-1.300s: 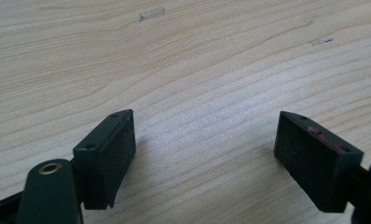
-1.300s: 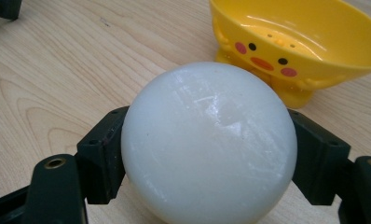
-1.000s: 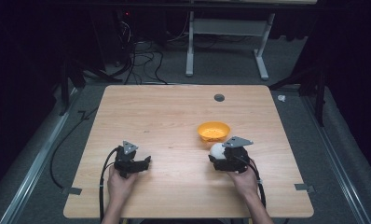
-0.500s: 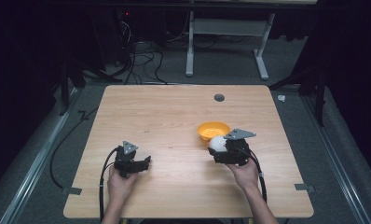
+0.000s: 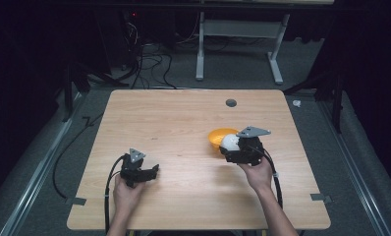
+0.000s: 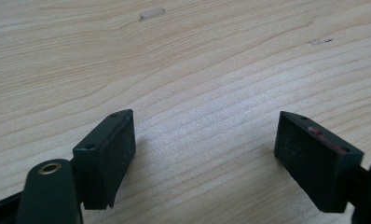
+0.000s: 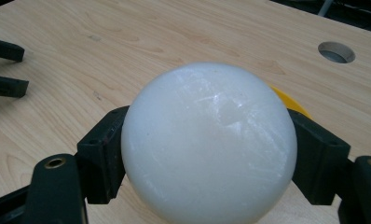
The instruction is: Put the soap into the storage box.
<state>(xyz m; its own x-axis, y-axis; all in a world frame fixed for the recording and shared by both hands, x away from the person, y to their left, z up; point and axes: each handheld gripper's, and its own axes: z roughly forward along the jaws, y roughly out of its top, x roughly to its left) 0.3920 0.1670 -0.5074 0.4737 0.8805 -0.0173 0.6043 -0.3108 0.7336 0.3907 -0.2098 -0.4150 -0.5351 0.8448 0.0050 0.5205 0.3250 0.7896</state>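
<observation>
A white ball [image 7: 209, 144] sits clamped between the two black jaws of my right gripper [image 7: 210, 156]. In the high view the white ball [image 5: 229, 141] is at the near edge of an orange bowl [image 5: 218, 135], with the right gripper [image 5: 231, 145] held just above the table and a grey plate on top of it. Most of the orange bowl [image 7: 288, 101] is hidden behind the ball in the right gripper view. My left gripper [image 5: 154, 170] rests low at the table's front left. Its jaws stand wide apart over bare wood [image 6: 202, 140], nothing between them.
The wooden table [image 5: 174, 123] has a round hole [image 5: 231, 103] near its far edge. Black cables [image 5: 110, 191] trail from both grippers toward the front edge. A white desk frame [image 5: 237, 34] stands on the dark floor beyond the table.
My right gripper has carried the white ball away from me, up to the orange bowl's near edge. The left gripper has stayed put.
</observation>
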